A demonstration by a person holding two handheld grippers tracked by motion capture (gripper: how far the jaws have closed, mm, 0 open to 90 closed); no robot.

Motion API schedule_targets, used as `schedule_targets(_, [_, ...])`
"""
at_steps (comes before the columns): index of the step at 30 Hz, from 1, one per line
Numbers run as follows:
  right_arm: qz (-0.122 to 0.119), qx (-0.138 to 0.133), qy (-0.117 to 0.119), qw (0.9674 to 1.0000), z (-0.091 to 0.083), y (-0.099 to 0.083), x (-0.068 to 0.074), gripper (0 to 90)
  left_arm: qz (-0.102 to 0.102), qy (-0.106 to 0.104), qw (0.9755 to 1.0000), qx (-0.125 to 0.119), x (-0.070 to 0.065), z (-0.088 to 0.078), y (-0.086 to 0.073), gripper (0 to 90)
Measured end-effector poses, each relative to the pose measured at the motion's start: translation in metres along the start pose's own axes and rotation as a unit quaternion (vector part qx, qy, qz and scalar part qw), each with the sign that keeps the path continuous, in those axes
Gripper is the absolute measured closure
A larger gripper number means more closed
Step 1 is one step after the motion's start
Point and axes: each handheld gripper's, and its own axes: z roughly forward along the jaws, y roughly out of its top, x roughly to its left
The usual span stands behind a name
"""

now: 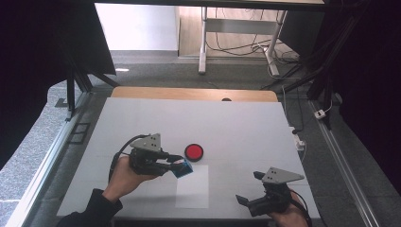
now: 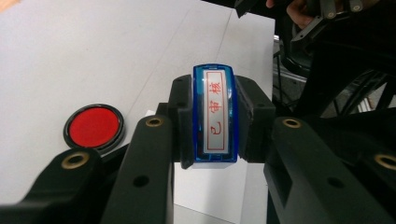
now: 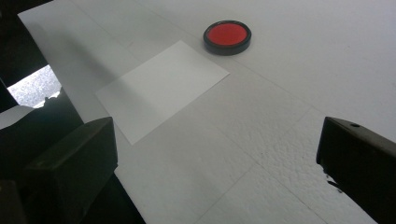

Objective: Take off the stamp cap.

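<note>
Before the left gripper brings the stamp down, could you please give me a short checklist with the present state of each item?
1. Blue stamp clamped between the left gripper's jaws: ok.
2. Stamp face inked: cannot tell; it points away from the camera.
3. Red ink pad open and unobstructed: ok.
4. White paper lying flat on the table: ok.
5. Right gripper open, off the paper: ok.
6. Stamp above the paper's far left corner, not its middle: not ok.
</note>
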Motion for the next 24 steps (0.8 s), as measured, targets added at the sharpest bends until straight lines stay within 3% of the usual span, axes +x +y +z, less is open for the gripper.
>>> schedule_targets(6, [-0.001,0.004,0.021,0.9998,0.008,0.007,0.004,0.0,0.004,-0.003,1.0,-0.001,-0.001,0.0,-0.001,70.4])
schedule_targets(14, [-0.021,0.013,0.065,0.9976,0.025,0.021,0.018,0.0,0.0,-0.018,0.9998,-0.002,0.0,0.001,-0.001,70.4])
schedule_targets(19, [-0.039,0.024,0.063,0.9969,0.036,0.027,0.021,0.0,-0.001,-0.021,0.9998,-0.007,0.0,0.001,-0.002,70.4])
schedule_targets(24, [-0.05,0.023,0.083,0.995,0.049,0.033,0.025,0.0,0.007,-0.032,0.9994,-0.014,0.001,0.0,-0.003,70.4])
